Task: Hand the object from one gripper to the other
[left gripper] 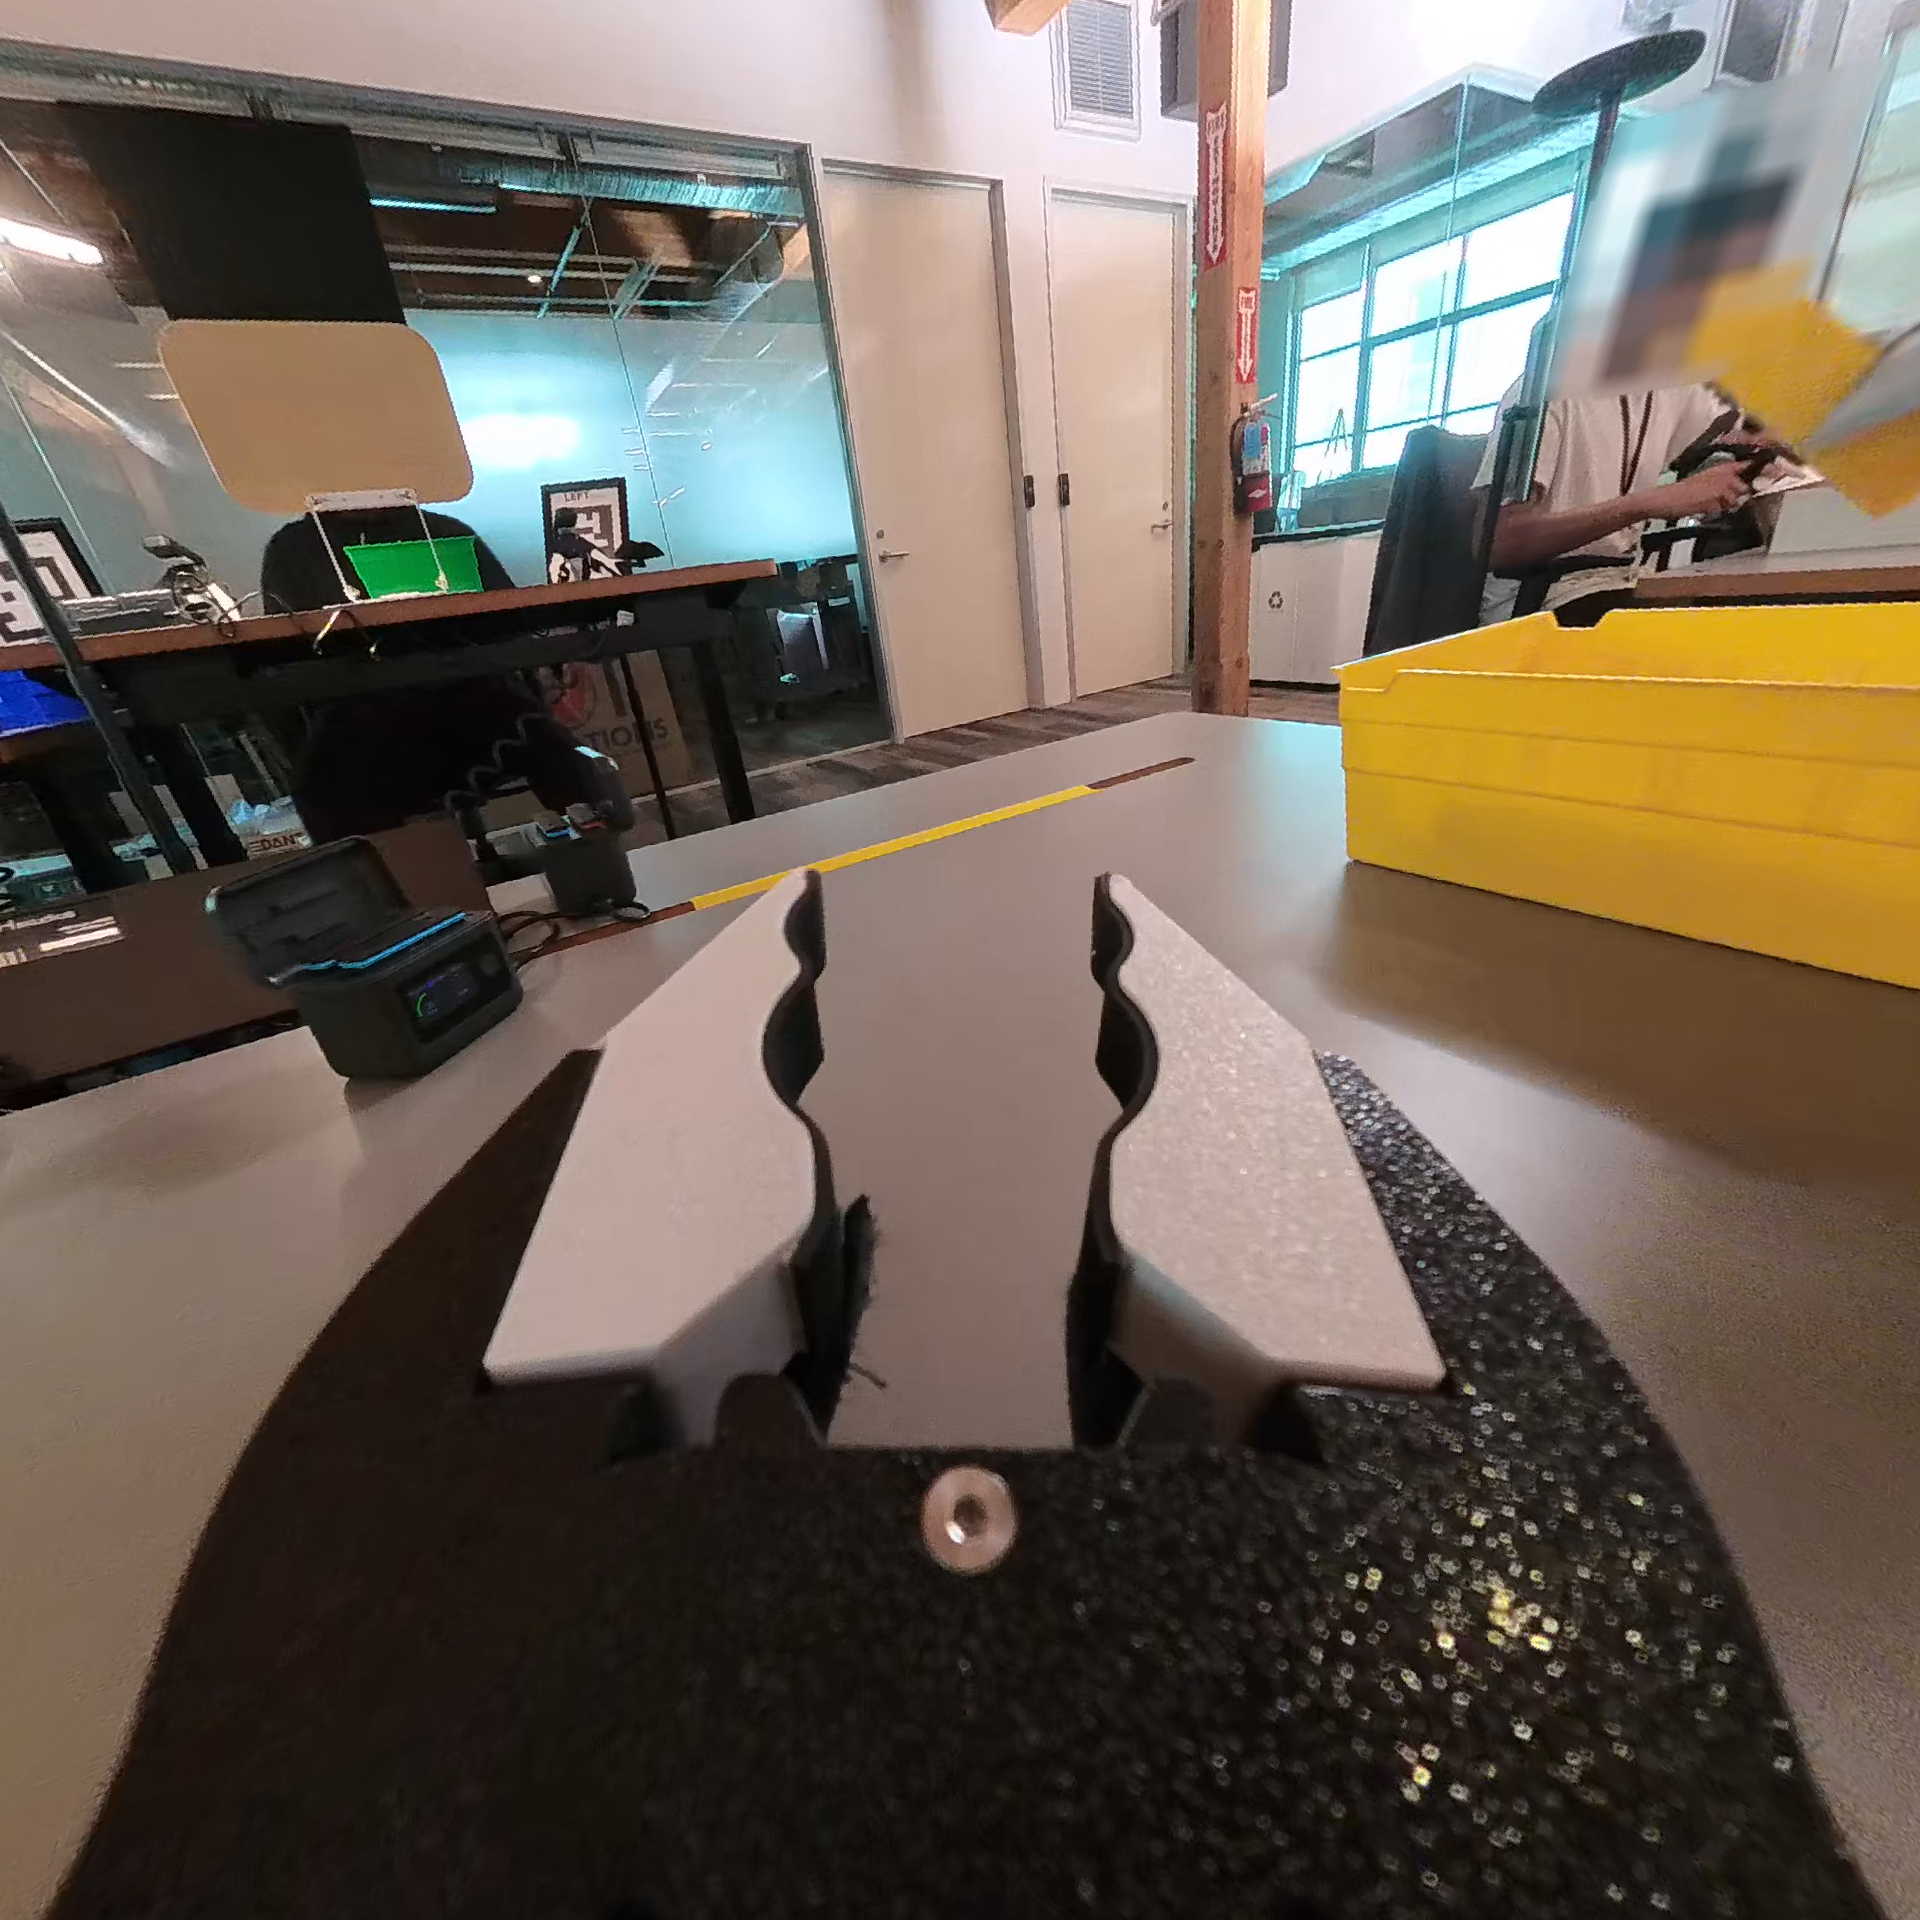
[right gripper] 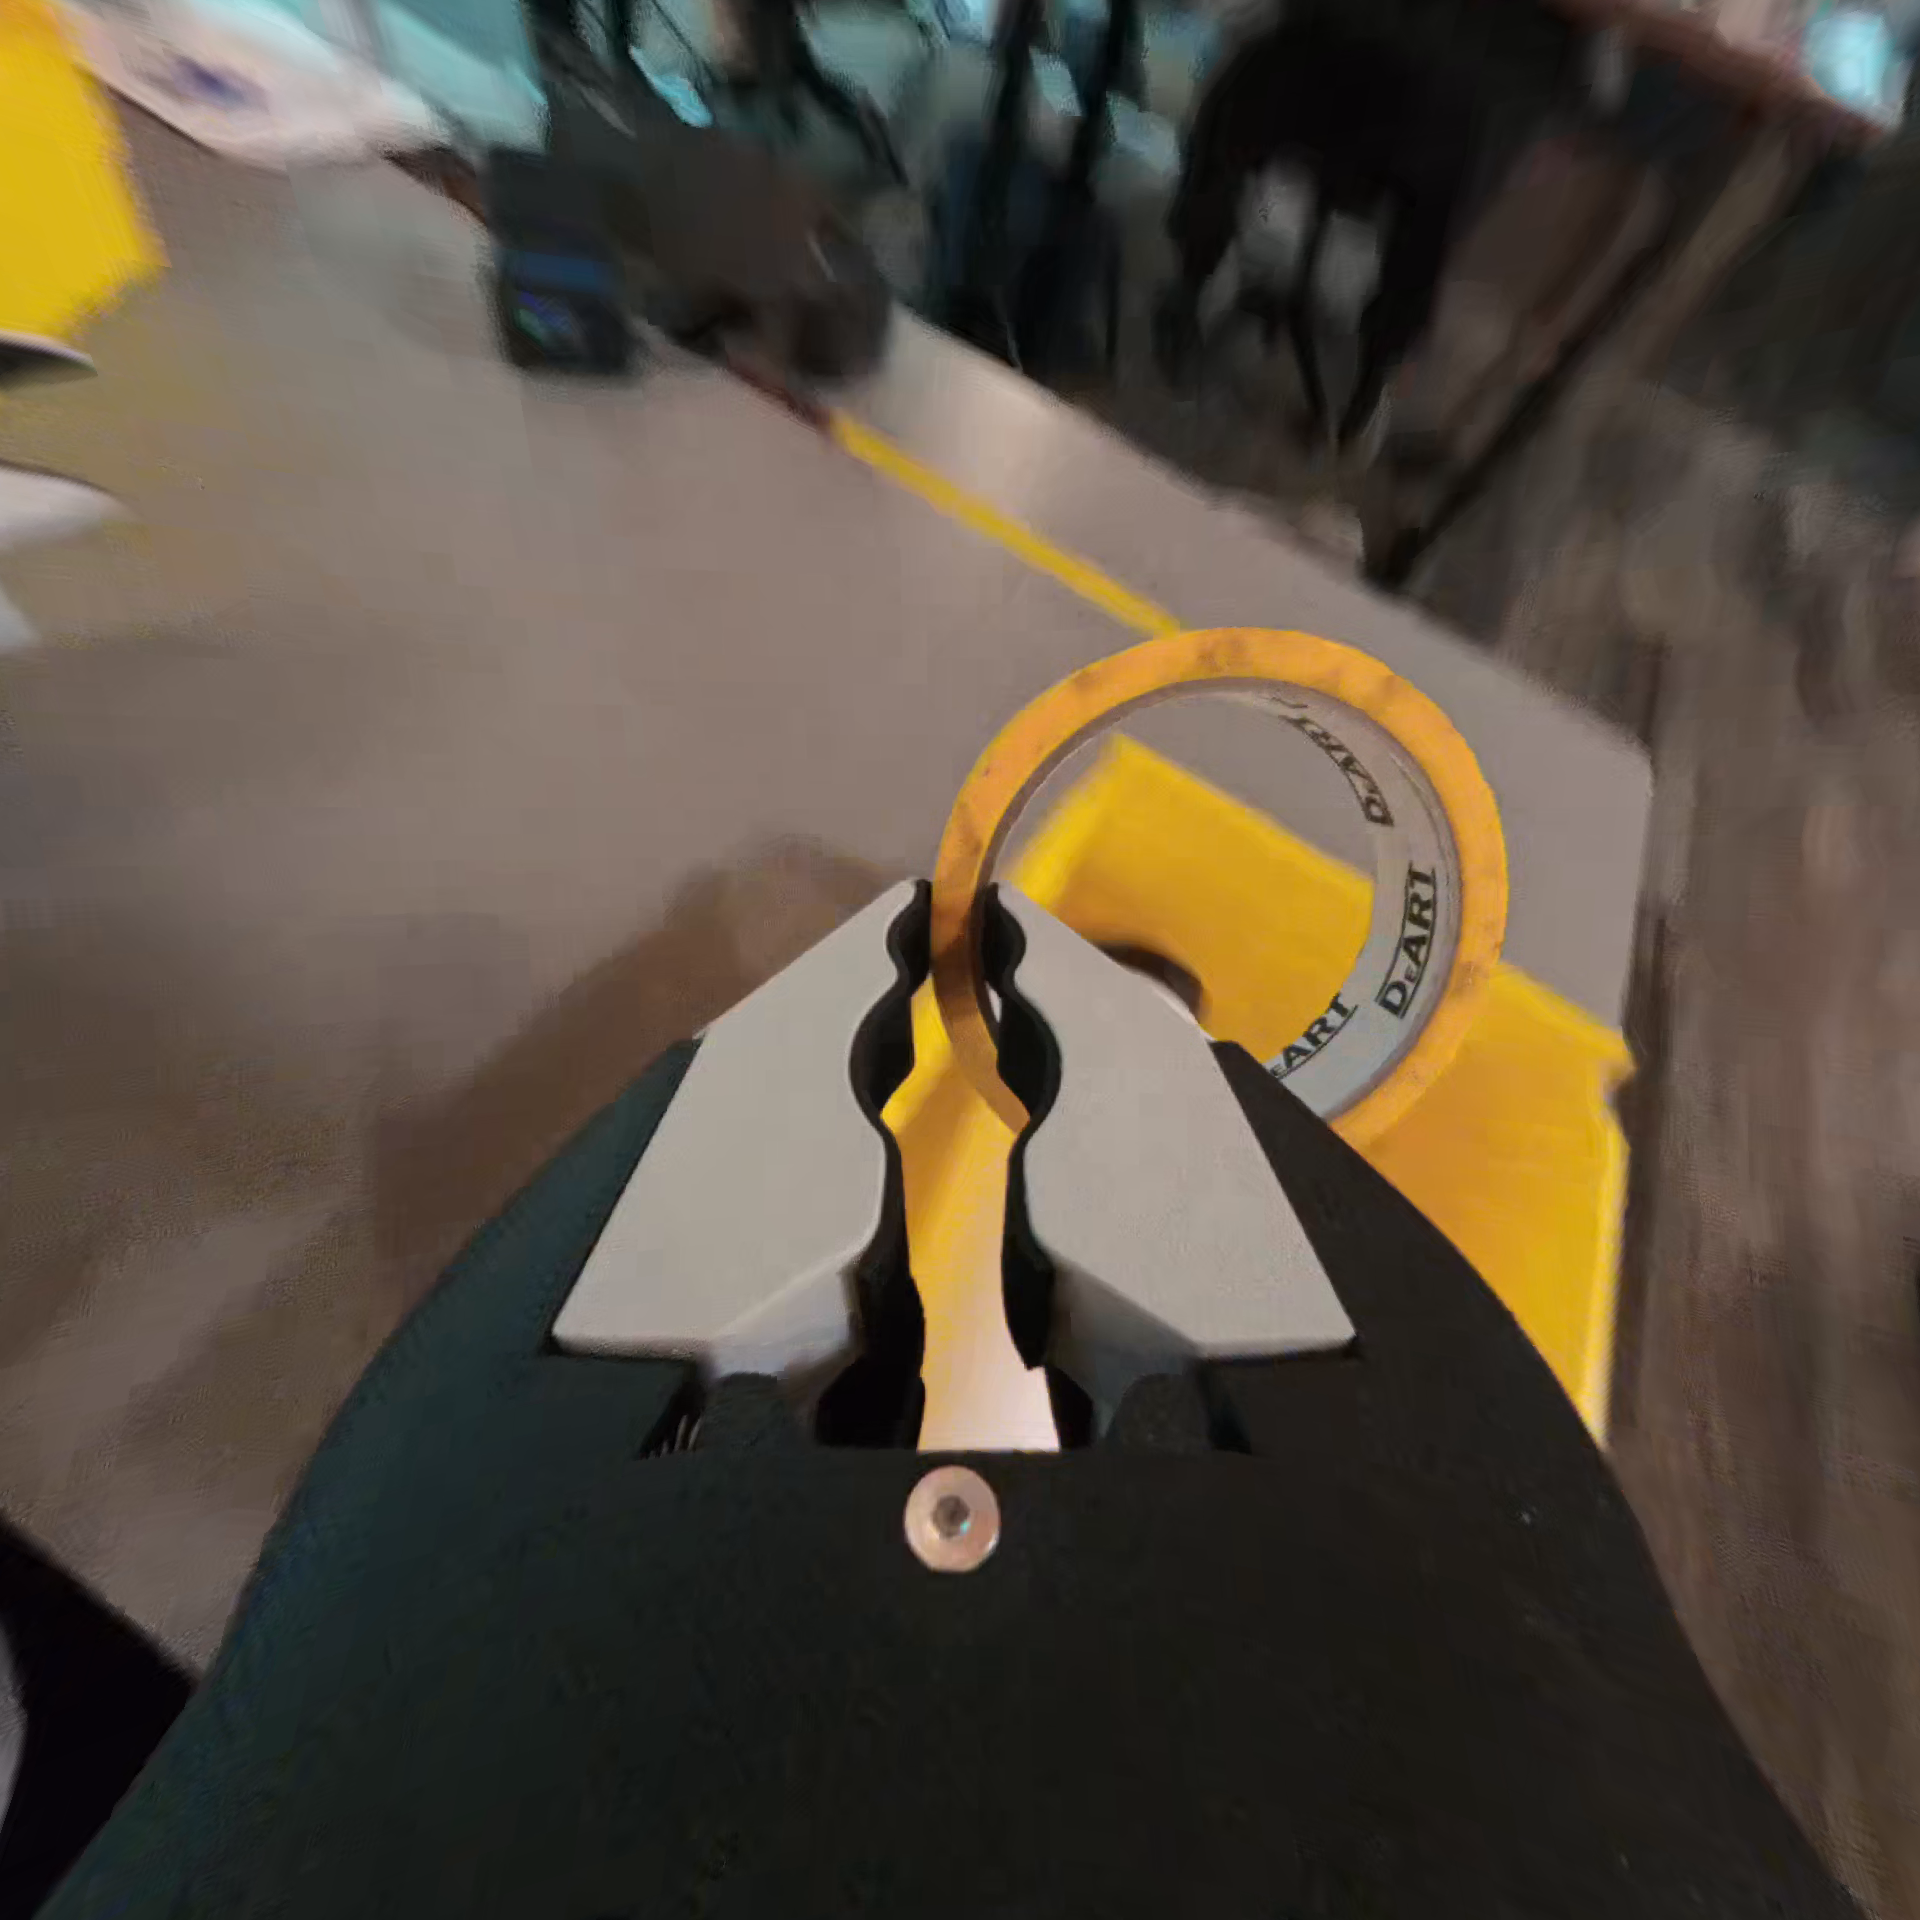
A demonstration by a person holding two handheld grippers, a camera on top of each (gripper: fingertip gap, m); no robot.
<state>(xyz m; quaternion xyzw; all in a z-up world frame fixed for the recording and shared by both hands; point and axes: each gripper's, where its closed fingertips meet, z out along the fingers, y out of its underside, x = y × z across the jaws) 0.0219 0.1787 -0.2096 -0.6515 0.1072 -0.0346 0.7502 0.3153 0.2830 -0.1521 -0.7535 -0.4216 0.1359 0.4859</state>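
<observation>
Left gripper (left gripper: 958, 894) sits low over the grey table (left gripper: 1558, 1143), its jaws spread apart with nothing between them. Left of it stands a small dark case (left gripper: 374, 977); right of it rests a yellow bin (left gripper: 1631, 790). Right gripper (right gripper: 956, 904) is clamped on the wall of a yellow tape roll (right gripper: 1475, 831), which stands upright at its fingertips, held above another yellow bin (right gripper: 1299, 935) in a motion-blurred view.

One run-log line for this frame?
right claw: shut on tape roll | left claw: open, empty | handover: not yet done
</observation>
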